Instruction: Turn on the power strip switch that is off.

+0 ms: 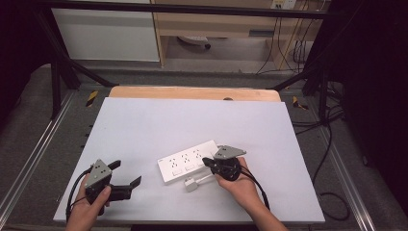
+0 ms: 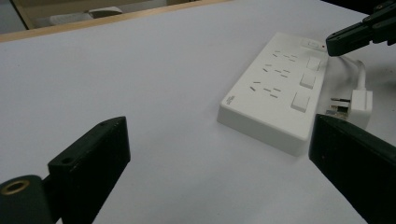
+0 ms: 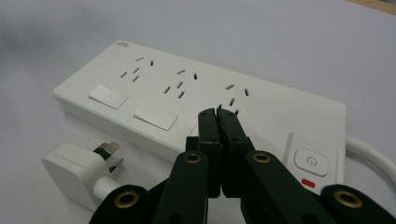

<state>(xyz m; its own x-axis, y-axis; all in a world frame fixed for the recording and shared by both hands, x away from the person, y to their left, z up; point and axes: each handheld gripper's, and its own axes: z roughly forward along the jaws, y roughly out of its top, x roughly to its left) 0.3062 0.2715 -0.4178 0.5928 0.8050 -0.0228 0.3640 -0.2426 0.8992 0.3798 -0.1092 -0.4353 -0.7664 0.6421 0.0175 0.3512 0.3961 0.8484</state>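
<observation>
Looking down from the high view, we see the white table (image 1: 159, 120) taking up the middle of the frame, with a bare wooden edge (image 1: 192, 93) along its far side. Lower centre of that frame lies the white power strip (image 1: 188, 161), flat on the table top, its sockets and switches facing up. In the right gripper view it runs from upper left to lower right, with three rocker switches along its near edge and a round power button (image 3: 311, 160) over a small red light at lower right. Its white plug (image 1: 191, 184) lies on the table just beside the strip's near edge, prongs showing, and the white cable (image 3: 373, 154) leaves the strip at the right edge of that view.

Our right gripper (image 1: 207, 161) sits at the strip's right end; its jaws are pressed together with nothing between them, tips over the third switch, and we cannot tell whether they touch it. Our left gripper (image 1: 129, 174) rests at lower left, well apart from the strip, its jaws spread wide and empty.
</observation>
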